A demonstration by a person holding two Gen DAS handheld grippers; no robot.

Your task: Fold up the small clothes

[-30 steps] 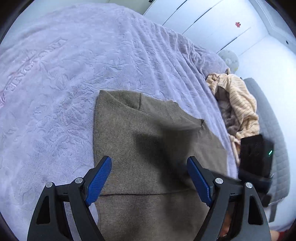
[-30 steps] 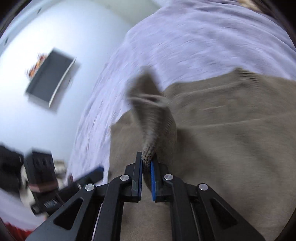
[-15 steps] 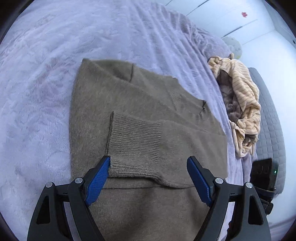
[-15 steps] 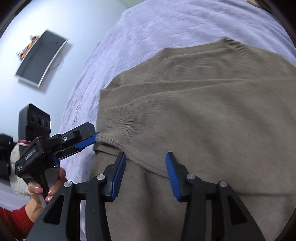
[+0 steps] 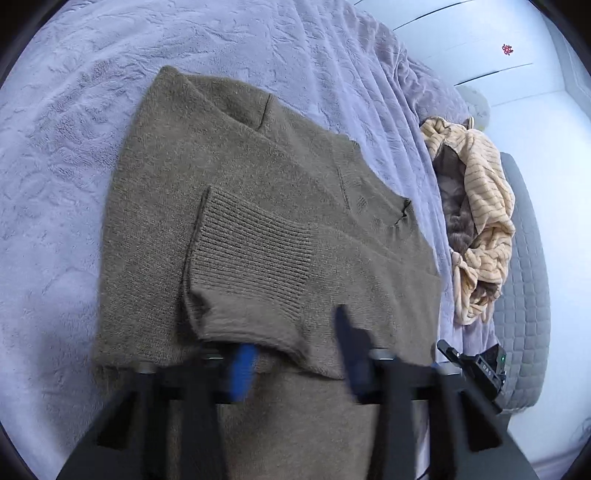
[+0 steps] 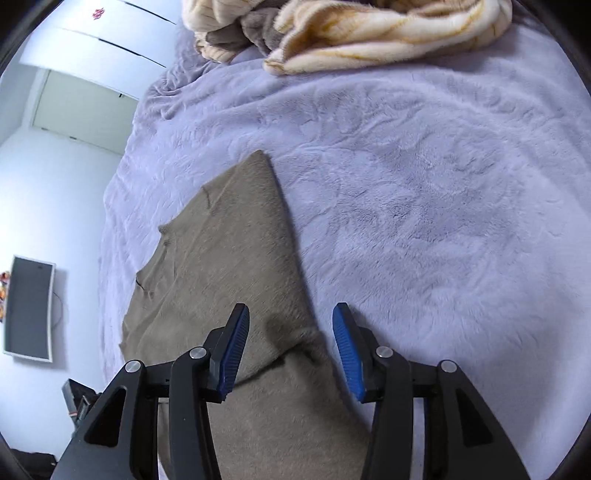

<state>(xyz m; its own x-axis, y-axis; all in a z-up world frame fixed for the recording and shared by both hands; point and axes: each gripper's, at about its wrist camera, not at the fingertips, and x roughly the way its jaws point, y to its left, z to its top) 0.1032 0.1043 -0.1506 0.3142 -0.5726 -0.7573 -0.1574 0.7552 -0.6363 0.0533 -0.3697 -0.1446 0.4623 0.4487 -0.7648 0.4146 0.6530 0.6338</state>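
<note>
An olive-brown knitted sweater (image 5: 236, 206) lies flat on the lavender bedspread (image 5: 74, 110), one ribbed sleeve (image 5: 255, 258) folded across its body. My left gripper (image 5: 295, 369) is blurred with motion; its jaws stand apart over the sweater's near part, narrower than before, holding nothing. In the right wrist view the sweater (image 6: 229, 266) runs up from the bottom. My right gripper (image 6: 288, 350) is open and empty, straddling the sweater's right edge just above the cloth.
A heap of beige striped and brown clothes (image 5: 476, 221) lies at the bed's far right, also in the right wrist view (image 6: 351, 33). A grey quilted seat (image 5: 528, 295) stands beyond it. White cabinet doors (image 5: 480, 44) and a wall screen (image 6: 29, 310) line the room.
My right gripper let go of the sleeve, which now lies folded on the sweater, and swung to the sweater's right edge. My left gripper's jaws have narrowed while moving.
</note>
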